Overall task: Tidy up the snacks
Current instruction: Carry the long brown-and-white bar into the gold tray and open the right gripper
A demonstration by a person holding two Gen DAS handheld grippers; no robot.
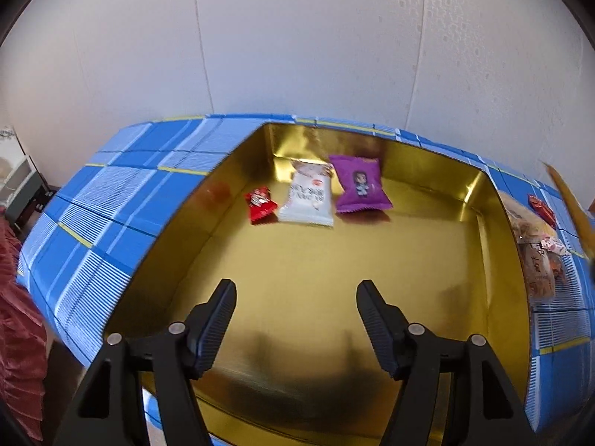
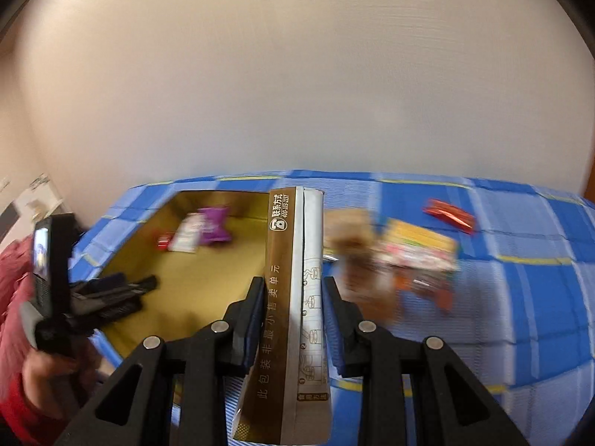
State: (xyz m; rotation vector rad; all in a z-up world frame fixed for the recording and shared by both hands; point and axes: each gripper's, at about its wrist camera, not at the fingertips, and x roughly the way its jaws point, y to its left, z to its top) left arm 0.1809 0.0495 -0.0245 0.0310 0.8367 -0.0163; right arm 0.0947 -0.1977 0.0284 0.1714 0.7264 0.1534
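Note:
A gold-lined box sits on a blue checked cloth. At its far end lie a red packet, a white packet and a purple packet. My left gripper is open and empty over the box floor. My right gripper is shut on a long brown and silver sachet, held upright above the cloth just right of the box. The left gripper shows in the right wrist view over the box.
Loose snacks lie on the cloth right of the box: a blurred pile of packets and a red packet. The same pile shows at the box's right rim. A white wall stands behind. A red sleeve is at the left.

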